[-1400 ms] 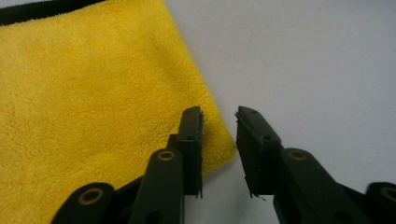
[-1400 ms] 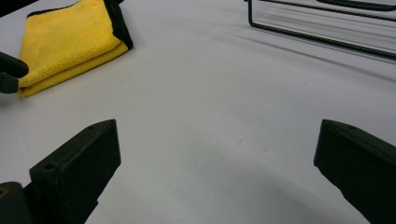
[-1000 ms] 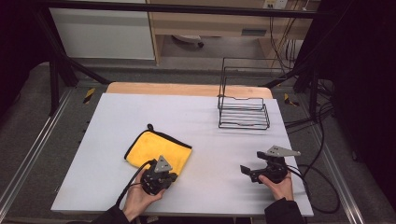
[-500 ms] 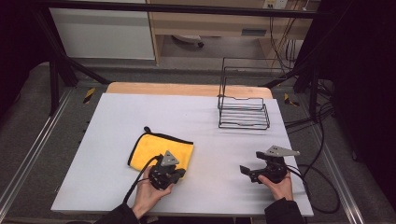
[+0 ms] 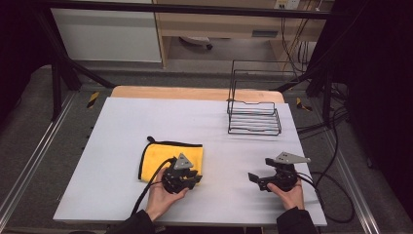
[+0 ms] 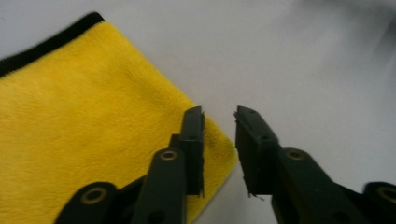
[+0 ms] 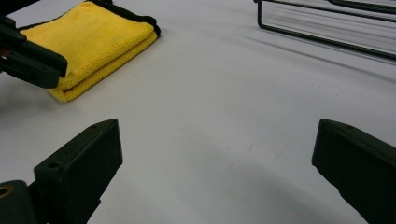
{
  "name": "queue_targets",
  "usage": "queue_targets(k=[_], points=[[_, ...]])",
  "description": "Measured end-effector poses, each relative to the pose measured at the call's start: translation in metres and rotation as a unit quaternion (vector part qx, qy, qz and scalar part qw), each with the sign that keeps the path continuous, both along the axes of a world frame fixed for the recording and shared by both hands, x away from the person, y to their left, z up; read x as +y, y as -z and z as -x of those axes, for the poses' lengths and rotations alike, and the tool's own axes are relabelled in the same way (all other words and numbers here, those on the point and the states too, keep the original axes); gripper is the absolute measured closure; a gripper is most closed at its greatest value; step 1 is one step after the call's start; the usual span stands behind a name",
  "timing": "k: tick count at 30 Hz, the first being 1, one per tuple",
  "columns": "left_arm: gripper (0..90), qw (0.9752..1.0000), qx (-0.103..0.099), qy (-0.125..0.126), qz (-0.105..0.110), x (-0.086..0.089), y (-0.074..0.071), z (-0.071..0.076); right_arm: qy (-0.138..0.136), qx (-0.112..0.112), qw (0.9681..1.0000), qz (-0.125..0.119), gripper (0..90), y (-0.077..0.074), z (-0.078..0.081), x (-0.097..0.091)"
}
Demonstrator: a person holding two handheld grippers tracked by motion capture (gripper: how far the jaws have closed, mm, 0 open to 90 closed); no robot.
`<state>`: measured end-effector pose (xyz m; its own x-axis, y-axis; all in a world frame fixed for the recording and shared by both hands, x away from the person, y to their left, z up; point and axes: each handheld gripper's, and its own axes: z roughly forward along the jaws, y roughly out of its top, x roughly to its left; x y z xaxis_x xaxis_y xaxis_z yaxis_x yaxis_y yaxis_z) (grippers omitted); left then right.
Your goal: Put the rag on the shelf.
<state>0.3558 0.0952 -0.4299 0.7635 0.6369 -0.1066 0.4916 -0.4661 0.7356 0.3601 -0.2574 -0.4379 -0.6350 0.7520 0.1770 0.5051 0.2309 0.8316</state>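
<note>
Big white table [image 5: 146, 122] fills the middle of the high view, a strip of bare wood showing along its far edge. Upper right of centre sits the black wire rack [image 5: 253, 114], standing alone with open tabletop all round it; its bars cross the top right of the right gripper view too. Lower left of centre lies the folded yellow cloth [image 5: 163, 156], black-trimmed, flat on the table. Right at the cloth's near right corner is the left gripper [image 5: 195, 179], and its jaws have just been opening: a narrow gap now, nothing clamped, one jaw over the cloth's corner and the other over bare table. Whether that jaw brushes the pile is hard to say, the close view is soft. Over at lower right the right gripper [image 5: 254, 180] hangs well apart from the cloth, jaws spread wide with nothing but table between them
</note>
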Motion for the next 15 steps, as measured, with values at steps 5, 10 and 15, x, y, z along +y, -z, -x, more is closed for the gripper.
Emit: queue_targets(k=[5, 10, 15], points=[[48.1, 0.9997, -0.022, -0.005, 0.01, 0.032, -0.016, -0.004, 0.0, 0.007, 1.0, 0.001, 2.4, 0.0, 0.001, 0.008], [35.3, 0.9993, -0.03, -0.021, 0.012, 0.062, -0.018, -0.008, -0.003, 0.013, 0.9999, 0.005, 2.4, -0.001, 0.0, 0.017], [20.0, 0.9979, -0.038, -0.048, 0.02, 0.102, -0.014, -0.009, -0.005, 0.026, 0.9997, 0.002, 2.5, -0.002, -0.001, 0.035]])
